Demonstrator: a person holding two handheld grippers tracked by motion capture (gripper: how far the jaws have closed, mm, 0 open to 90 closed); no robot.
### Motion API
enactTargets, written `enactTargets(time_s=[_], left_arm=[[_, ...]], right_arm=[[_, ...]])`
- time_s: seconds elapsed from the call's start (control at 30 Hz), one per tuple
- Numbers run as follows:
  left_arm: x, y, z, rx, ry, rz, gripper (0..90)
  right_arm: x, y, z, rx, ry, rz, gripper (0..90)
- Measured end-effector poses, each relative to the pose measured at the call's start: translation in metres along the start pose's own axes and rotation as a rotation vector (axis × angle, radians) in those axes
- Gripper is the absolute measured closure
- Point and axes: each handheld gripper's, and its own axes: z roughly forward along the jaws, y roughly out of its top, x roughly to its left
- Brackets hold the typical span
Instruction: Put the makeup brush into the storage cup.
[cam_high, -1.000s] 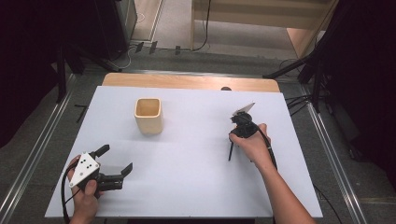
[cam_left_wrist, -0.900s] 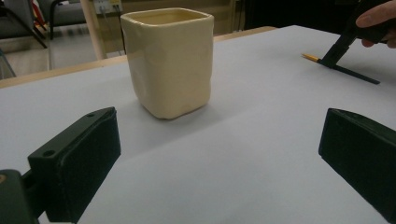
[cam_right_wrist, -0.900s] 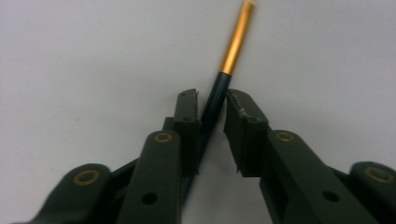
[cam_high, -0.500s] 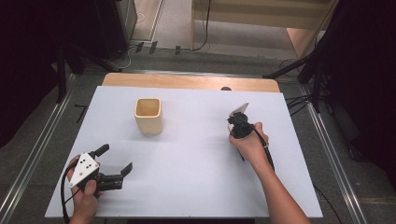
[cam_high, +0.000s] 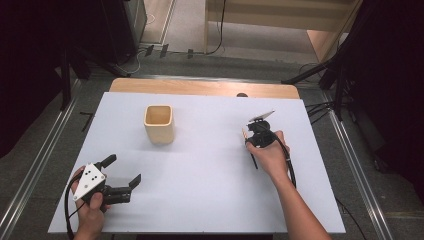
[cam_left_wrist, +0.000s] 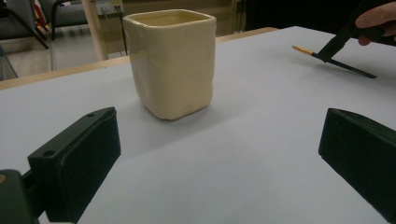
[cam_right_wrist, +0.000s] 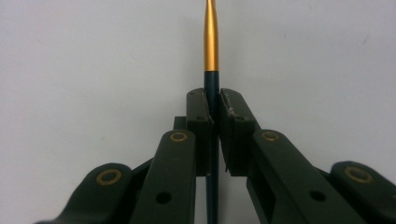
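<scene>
A cream square cup (cam_high: 159, 123) stands upright on the white table (cam_high: 210, 165), left of the middle; in the left gripper view the cup (cam_left_wrist: 170, 60) is straight ahead. My left gripper (cam_high: 122, 170) rests at the near left corner, open and holding nothing, pointing toward the cup, and its jaws stand wide apart (cam_left_wrist: 217, 158). My right gripper (cam_high: 252, 134) is at the right, shut on a thin dark pen (cam_high: 253, 157) with a gold end. The gold end (cam_right_wrist: 211, 37) sticks out beyond the closed jaws (cam_right_wrist: 212, 105). From the left gripper view the pen (cam_left_wrist: 334, 58) hangs tilted just above the table.
A wooden strip (cam_high: 200, 87) runs along the table's far edge. Metal rails (cam_high: 35, 170) flank the table on both sides. Cables and stand legs (cam_high: 320, 75) lie on the floor behind. Bare white surface lies between cup and right gripper.
My right gripper has shifted slightly left and turned, and the pen's rear end has swung to the right. The left gripper and the cup have stayed put.
</scene>
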Motion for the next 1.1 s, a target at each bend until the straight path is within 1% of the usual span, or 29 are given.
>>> enactTargets(time_s=[0.07,0.1,0.13,0.17,0.23,0.27,0.3,0.33,0.37,0.4,0.43,0.47,0.5,0.57,0.6,0.63,0.67,0.73,0.77,0.8,0.83,0.87,0.93,0.97,1.03,1.07,1.1], left_arm=[[0.0,0.0,0.0,0.002,0.0,0.001,0.0],[0.001,0.0,0.0,0.002,0.001,0.0,0.0],[0.001,0.0,0.0,0.002,0.001,0.0,0.0],[0.001,0.0,0.0,0.002,0.0,0.001,0.0],[0.0,0.0,0.0,0.001,0.0,0.001,0.0],[0.0,0.0,0.0,0.0,-0.001,0.0,0.0],[0.0,0.0,0.0,0.0,-0.001,0.0,0.0],[0.001,0.0,0.0,-0.001,0.0,-0.001,0.0],[0.001,0.0,0.0,-0.003,-0.001,-0.002,0.0],[0.001,0.0,0.0,-0.006,0.0,-0.003,0.0],[0.001,0.0,0.0,-0.007,-0.001,-0.003,0.0],[0.001,0.0,0.0,-0.007,-0.001,-0.003,0.0],[0.001,0.0,0.0,-0.007,-0.001,-0.003,0.0],[0.001,0.0,0.0,-0.004,-0.001,-0.002,0.0],[0.001,0.0,0.0,-0.003,-0.001,-0.002,0.0],[0.001,0.0,0.0,-0.003,-0.001,-0.002,0.0],[0.001,0.0,0.0,-0.001,-0.001,-0.001,0.0],[0.0,0.0,0.0,-0.003,-0.001,-0.002,0.0],[0.0,0.0,0.0,-0.003,-0.001,-0.002,0.0],[0.001,0.0,0.0,-0.003,-0.001,-0.002,0.0],[0.0,0.0,0.0,-0.004,-0.001,-0.003,0.0],[0.001,0.0,0.0,-0.004,-0.001,-0.004,0.0],[0.001,0.0,0.0,-0.005,-0.001,-0.004,0.0],[0.001,0.0,0.0,-0.004,-0.001,-0.004,0.0],[0.001,0.0,0.0,-0.005,0.0,-0.005,0.0],[0.001,0.0,0.0,-0.005,0.0,-0.005,0.0],[0.001,0.0,0.0,-0.005,0.0,-0.007,0.0]], right_arm=[[0.002,0.0,-0.003,-0.037,0.012,-0.005,84.1],[0.004,0.0,-0.007,-0.079,0.021,-0.01,84.1],[0.004,0.0,-0.008,-0.096,0.025,-0.015,84.1],[0.004,0.0,-0.008,-0.096,0.025,-0.015,84.1],[0.005,0.0,-0.011,-0.134,0.042,-0.009,84.1],[0.006,0.0,-0.013,-0.172,0.049,-0.013,84.1],[0.006,0.0,-0.014,-0.194,0.054,-0.014,84.1],[0.007,0.0,-0.015,-0.211,0.057,-0.016,84.1],[0.007,0.0,-0.015,-0.211,0.057,-0.016,84.1],[0.008,-0.001,-0.017,-0.246,0.064,-0.024,84.1],[0.009,-0.001,-0.018,-0.259,0.07,-0.017,84.1],[0.009,-0.001,-0.019,-0.276,0.072,-0.021,84.2],[0.009,-0.001,-0.019,-0.276,0.072,-0.021,84.2],[0.01,-0.002,-0.021,-0.316,0.081,-0.023,84.1],[0.01,-0.002,-0.022,-0.351,0.092,-0.031,84.1],[0.01,-0.002,-0.022,-0.351,0.092,-0.031,84.1],[0.011,-0.002,-0.023,-0.397,0.099,-0.042,84.1],[0.012,-0.003,-0.024,-0.444,0.106,-0.056,84.1],[0.012,-0.003,-0.024,-0.444,0.106,-0.056,84.1],[0.012,-0.005,-0.025,-0.495,0.116,-0.049,84.1],[0.011,-0.005,-0.025,-0.511,0.12,-0.043,84.1],[0.011,-0.005,-0.025,-0.511,0.12,-0.043,84.1],[0.01,-0.006,-0.025,-0.527,0.116,-0.04,84.1],[0.009,-0.006,-0.024,-0.54,0.107,-0.035,84.1],[0.008,-0.007,-0.023,-0.565,0.111,-0.038,84.2],[0.008,-0.007,-0.023,-0.565,0.111,-0.038,84.2],[0.009,-0.007,-0.024,-0.605,0.115,-0.053,84.1]])
